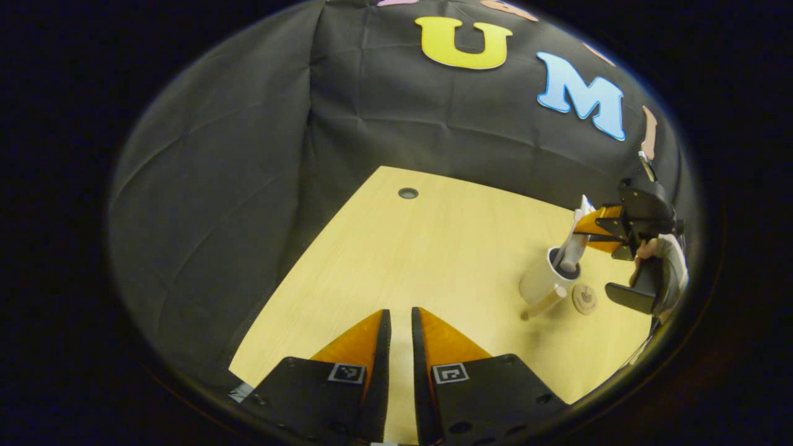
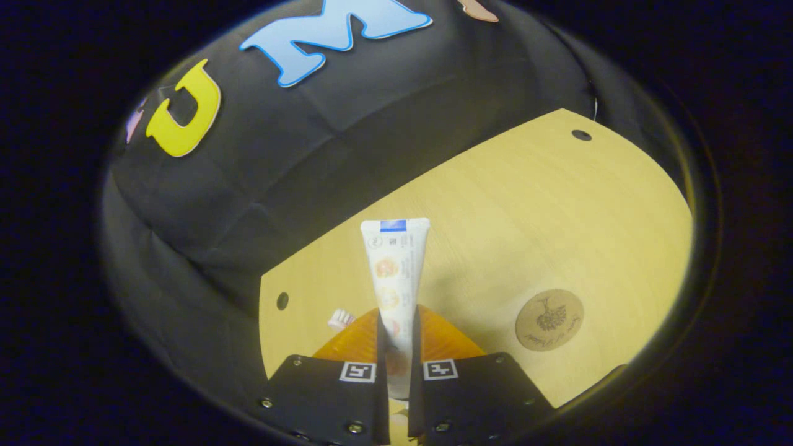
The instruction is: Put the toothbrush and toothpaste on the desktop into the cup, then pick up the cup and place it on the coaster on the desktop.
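Closest in the right gripper view, the right gripper (image 2: 396,347) pinches the toothpaste (image 2: 396,279) between both fingers, gripping the lower part of the tube. Its flat crimped end stands above the fingers, and its bottom end drops out of sight between them. Just left of the fingers, a small bristled toothbrush (image 2: 340,319) head peeks up. Off to the right, the round coaster (image 2: 549,319) lies flat on the wooden tabletop (image 2: 526,210), apart from the tube.

Nearest in the left gripper view, the left gripper (image 1: 401,337) hangs over bare tabletop (image 1: 403,260) with its fingers almost together, a narrow gap between them and nothing in it. It is well apart from everything else.

Farther off at the right of that view stands the pale cup (image 1: 548,277), upright on the tabletop. The toothbrush (image 1: 565,248) handle leans up out of its dark mouth, and the toothpaste (image 1: 581,226) reaches down into the same opening with its upper end held by the right gripper (image 1: 598,230), which sits above the rim with a hand (image 1: 644,251) behind it. A short wooden-looking handle (image 1: 545,302) sticks out from the cup's near side. The coaster (image 1: 584,298) lies just beside the cup's base, on its right; the cup is not on it.
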Demonstrator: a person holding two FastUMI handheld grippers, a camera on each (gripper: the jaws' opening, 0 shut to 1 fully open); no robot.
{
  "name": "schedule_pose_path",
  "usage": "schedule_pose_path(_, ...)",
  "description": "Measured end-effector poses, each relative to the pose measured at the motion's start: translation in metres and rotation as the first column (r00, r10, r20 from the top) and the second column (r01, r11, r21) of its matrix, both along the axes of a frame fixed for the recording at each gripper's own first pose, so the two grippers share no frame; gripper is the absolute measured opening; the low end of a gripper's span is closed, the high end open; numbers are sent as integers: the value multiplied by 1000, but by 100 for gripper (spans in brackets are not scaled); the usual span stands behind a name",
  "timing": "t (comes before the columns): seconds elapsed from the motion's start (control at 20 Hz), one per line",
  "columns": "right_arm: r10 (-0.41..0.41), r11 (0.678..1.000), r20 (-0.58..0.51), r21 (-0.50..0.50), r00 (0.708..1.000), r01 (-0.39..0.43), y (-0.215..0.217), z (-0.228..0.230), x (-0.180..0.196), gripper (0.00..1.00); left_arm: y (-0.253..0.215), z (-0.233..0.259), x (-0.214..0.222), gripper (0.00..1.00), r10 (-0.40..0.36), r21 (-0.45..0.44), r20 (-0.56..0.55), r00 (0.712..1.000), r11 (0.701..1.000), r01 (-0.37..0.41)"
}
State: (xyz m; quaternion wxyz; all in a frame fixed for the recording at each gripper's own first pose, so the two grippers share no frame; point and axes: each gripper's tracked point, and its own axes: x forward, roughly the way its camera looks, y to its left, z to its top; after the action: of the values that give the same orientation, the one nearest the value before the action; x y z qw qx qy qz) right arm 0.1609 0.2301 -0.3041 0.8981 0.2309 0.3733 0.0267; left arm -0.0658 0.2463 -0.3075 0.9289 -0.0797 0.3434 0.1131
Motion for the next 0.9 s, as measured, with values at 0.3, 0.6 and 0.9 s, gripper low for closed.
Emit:
schedule_pose_path(0.3,19,997,190,-83,982,-3,-2,-1,-1,13,-16,6,-12,25,-50,10,-16,999,999,51)
schedule_pose_path(0.6,110,978,296,-204,949,-50,12,-13,-10,14,-34,15,-14,24,-77,3,-6,997,997,78)
schedule_pose_path(0.9,144,968,315,-243,938,-67,9,-14,-39,39,-39,14,-31,23,-67,-16,-11,998,998,67)
